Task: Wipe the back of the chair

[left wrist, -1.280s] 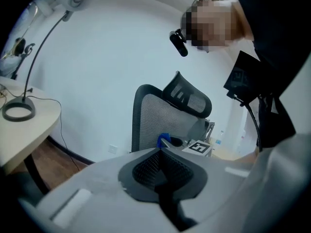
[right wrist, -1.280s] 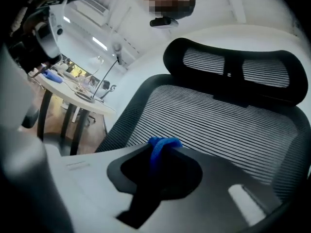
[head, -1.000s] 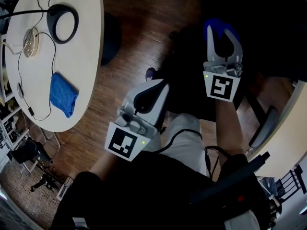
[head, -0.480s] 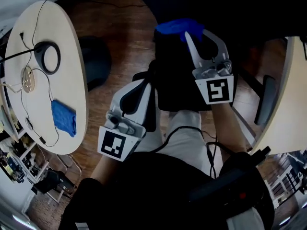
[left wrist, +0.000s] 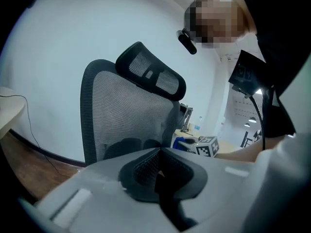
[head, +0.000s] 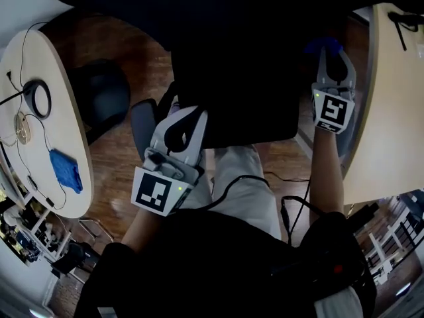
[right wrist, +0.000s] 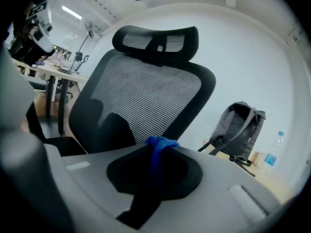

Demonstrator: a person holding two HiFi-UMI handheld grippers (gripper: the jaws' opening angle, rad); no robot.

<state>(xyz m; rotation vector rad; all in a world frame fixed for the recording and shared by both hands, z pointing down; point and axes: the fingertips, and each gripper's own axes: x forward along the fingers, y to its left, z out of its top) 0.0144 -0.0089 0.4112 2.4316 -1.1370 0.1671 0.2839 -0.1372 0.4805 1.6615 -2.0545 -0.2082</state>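
The right gripper (right wrist: 160, 142) is clamping its fingers on a blue cloth (right wrist: 156, 154) near the mesh chair back (right wrist: 146, 101). The left gripper (left wrist: 159, 152) is pressing its fingers together on nothing, facing that back

The left gripper (head: 187, 115) and right gripper (head: 333, 52) are pale grey, each with 1 black-and-white marker cube (head: 159, 192) behind its claw. A black cable (head: 228, 189) loops behind the left claw over pale trousers (head: 246, 201) and a black top (head: 218, 260).
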